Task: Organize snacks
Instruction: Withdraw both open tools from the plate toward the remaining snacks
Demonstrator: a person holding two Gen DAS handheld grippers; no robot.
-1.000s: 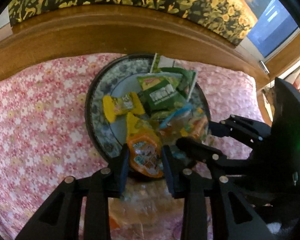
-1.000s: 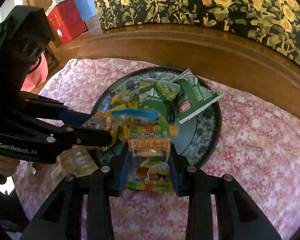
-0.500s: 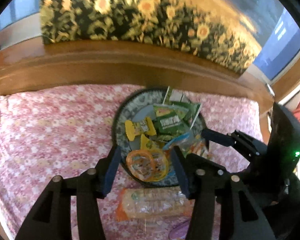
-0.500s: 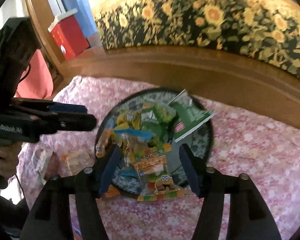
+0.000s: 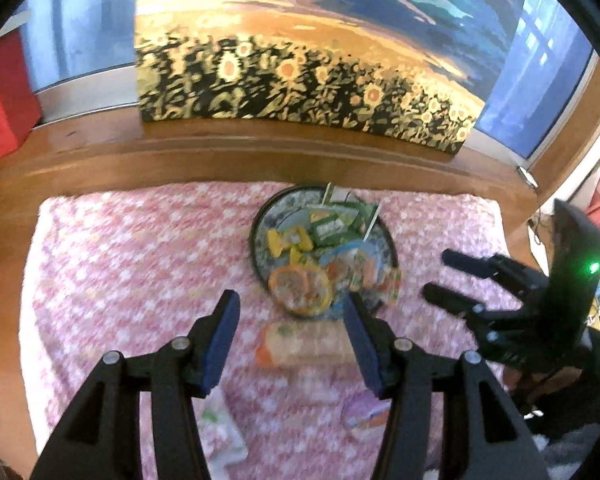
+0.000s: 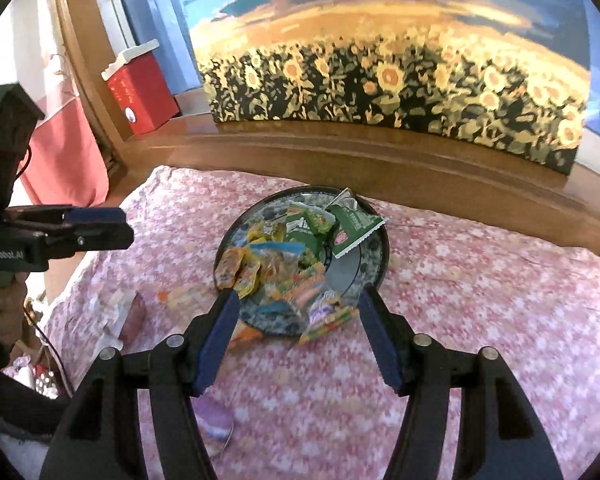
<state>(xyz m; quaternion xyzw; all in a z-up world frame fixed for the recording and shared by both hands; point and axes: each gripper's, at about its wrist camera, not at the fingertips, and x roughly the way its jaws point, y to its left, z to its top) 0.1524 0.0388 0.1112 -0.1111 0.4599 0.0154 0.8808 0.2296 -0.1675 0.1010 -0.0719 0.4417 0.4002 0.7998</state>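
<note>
Both grippers have let go of their packets since a second ago and now stand higher above the plate. Earlier the left gripper pinched an orange snack packet and the right gripper pinched a gummy packet; their jaws have just been opening, and now nothing is between the blue pads of either one. Each gripper is about half open and empty.

In the left wrist view the orange snack packet lies at the near rim of the round patterned plate, just beyond the fingertips. In the right wrist view the gummy packet lies over the near rim of the plate, partly hanging onto the cloth.

On the plate there are more snacks: a yellow candy, green packets toward the far side, and a bag with a blue top in the middle. Beside the plate, on the pink flowered cloth, a long clear packet with orange ends lies near the left gripper. It is blurred, so I cannot read it.

Behind the cloth runs a wooden ledge, and on it stands a sunflower painting and a red box. A hand holds the left gripper's handle at the left edge of the right wrist view.
</note>
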